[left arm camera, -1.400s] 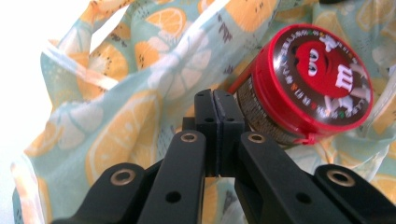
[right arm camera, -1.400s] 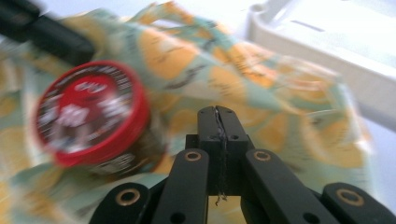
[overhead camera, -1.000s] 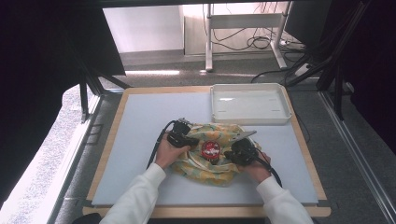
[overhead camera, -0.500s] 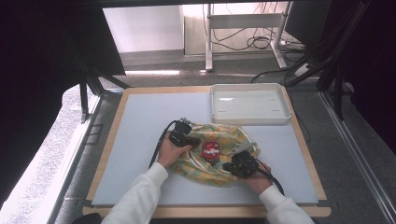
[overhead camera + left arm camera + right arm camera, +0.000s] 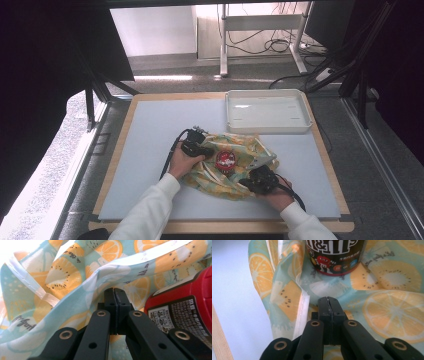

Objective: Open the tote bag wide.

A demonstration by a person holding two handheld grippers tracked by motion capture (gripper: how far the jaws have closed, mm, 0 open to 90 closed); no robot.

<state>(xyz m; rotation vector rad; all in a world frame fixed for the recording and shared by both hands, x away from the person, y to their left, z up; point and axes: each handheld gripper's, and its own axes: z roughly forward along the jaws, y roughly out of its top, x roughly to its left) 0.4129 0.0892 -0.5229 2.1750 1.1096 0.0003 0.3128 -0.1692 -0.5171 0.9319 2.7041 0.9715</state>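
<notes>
we start with the fruit-print cloth point(image 5: 227, 167), a thin sheet patterned with orange and kiwi slices, lying rumpled near the front middle of the table point(image 5: 150, 130). it looks soft and light, with no stiffness of its own: it will fold and drape wherever it is lifted, and we judge it will sag around anything resting on it. its white hemmed edge point(image 5: 303, 312) seems the firmest place to pinch, since a doubled seam should slip less than the open fabric.

on the cloth sits a red and brown candy tub point(image 5: 226, 159), rigid and smooth-sided. we judge it heavy enough to pin the middle of the cloth, and likely to roll or tip if one side is raised faster than the other.

the left gripper point(image 5: 114, 293) sits at the cloth's left side, its jaws pressed together with fabric bunched right at the tips; whether any cloth is actually caught between them we cannot tell. the right gripper point(image 5: 329, 302) is at the near right edge, jaws likewise pressed together over the print, just beside the hem.

beyond them, a white tray point(image 5: 266, 111) stands well apart at the far right.
</notes>
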